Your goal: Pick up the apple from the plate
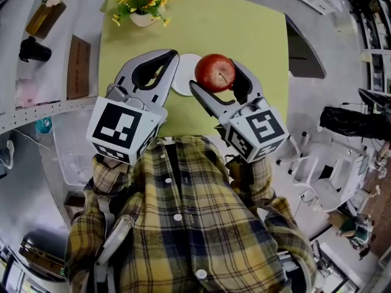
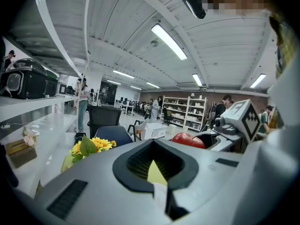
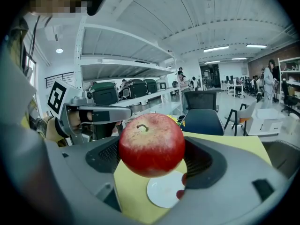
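Observation:
A red apple [image 1: 215,72] is held between the jaws of my right gripper [image 1: 218,78], which is shut on it. The apple hangs above the yellow-green table [image 1: 250,35], just right of a small white plate [image 1: 183,81]. In the right gripper view the apple [image 3: 151,144] fills the space between the jaws, and the bare plate [image 3: 164,192] lies below it. My left gripper [image 1: 173,57] is shut with nothing in it, its tips over the plate's left edge. The left gripper view shows the apple [image 2: 187,139] off to the right.
A white vase of sunflowers [image 1: 146,2] stands at the table's far edge. A white shelf [image 1: 36,60] with a black mug, a box and a wooden block runs along the left. A dark chair [image 1: 305,57] and a white chair [image 1: 317,179] stand to the right.

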A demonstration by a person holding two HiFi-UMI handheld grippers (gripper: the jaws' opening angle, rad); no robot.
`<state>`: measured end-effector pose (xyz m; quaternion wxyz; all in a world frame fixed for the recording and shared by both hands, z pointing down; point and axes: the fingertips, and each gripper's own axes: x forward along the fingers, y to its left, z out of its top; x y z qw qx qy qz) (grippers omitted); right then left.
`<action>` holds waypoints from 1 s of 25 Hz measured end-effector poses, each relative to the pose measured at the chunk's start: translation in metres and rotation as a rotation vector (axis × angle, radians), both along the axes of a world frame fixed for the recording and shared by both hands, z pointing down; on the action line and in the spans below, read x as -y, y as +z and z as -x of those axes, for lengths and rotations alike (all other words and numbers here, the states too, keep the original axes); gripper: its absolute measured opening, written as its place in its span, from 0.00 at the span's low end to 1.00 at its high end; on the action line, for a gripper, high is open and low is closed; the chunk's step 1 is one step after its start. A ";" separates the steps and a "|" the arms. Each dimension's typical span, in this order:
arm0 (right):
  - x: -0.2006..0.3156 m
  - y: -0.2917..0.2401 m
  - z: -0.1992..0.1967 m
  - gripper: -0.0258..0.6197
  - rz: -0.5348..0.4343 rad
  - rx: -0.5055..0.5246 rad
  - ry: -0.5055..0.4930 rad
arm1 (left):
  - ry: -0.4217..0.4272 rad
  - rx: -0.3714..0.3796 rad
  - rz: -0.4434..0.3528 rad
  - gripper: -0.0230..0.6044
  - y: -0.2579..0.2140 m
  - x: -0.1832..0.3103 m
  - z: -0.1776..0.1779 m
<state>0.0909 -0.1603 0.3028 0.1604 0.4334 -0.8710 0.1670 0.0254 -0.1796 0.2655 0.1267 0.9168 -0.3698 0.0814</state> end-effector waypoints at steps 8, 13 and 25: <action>0.001 0.001 0.001 0.66 0.006 0.000 -0.004 | -0.001 0.001 0.002 0.03 0.001 0.001 0.001; 0.001 0.001 0.001 0.66 0.012 0.005 -0.004 | -0.008 0.001 0.001 0.03 0.000 0.002 0.004; -0.001 0.001 0.003 0.66 0.018 -0.001 -0.009 | -0.003 0.001 0.001 0.03 0.000 0.002 0.004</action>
